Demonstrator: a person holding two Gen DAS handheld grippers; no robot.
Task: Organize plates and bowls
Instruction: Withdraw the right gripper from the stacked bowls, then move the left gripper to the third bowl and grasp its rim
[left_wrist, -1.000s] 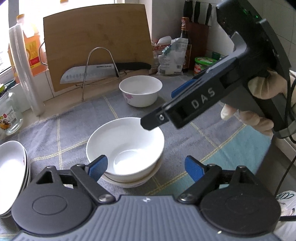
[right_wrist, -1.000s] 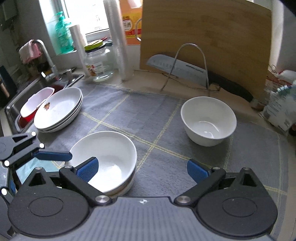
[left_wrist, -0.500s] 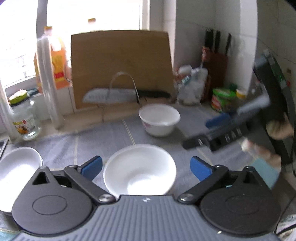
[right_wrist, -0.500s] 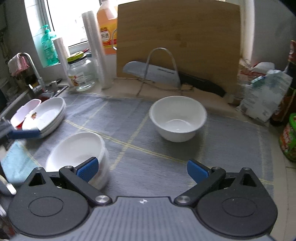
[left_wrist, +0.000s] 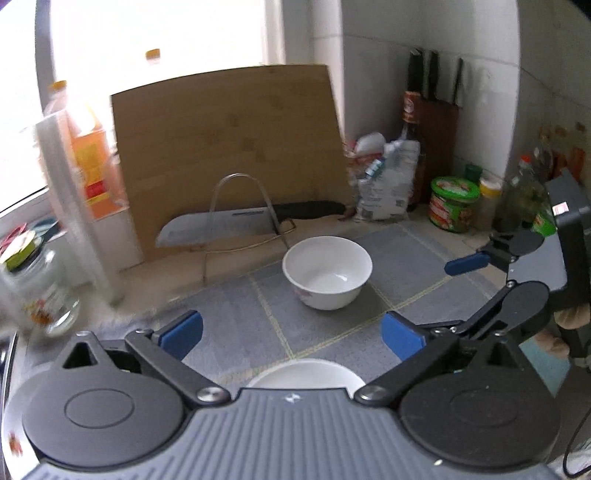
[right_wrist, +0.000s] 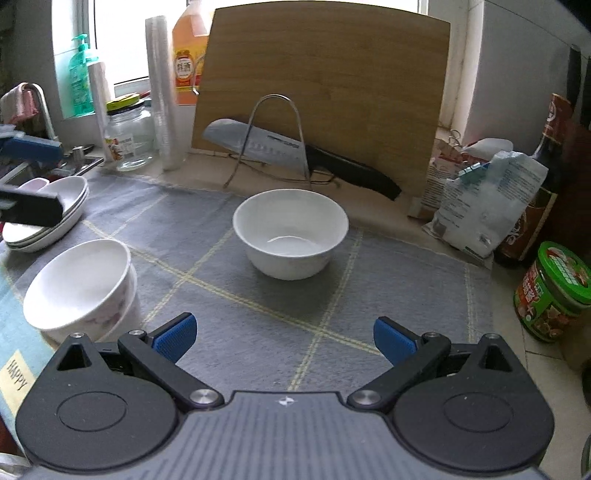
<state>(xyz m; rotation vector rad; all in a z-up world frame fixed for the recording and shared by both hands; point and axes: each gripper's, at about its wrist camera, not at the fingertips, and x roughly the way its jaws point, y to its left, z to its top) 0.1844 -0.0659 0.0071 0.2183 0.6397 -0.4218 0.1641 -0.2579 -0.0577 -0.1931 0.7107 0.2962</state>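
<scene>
Grey mat (right_wrist: 388, 295): lone bowl (right_wrist: 290, 236) upright, mouth up; L tongs (left_wrist: 291, 334) & R tongs (right_wrist: 283, 338) wide apart, empty.

White bowl (right_wrist: 290, 236) upright mid-mat; bowl stack (right_wrist: 79, 291) left; plates (right_wrist: 55, 214) beyond.

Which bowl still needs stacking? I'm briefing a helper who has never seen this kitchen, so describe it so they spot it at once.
Find the big wooden cutting board leaning at the back of the counter, with a knife resting in a wire stand before it. Just in front, on the grey mat, sits the single white bowl. Unlike the stacked bowls to its left, it stands alone and empty.
</scene>
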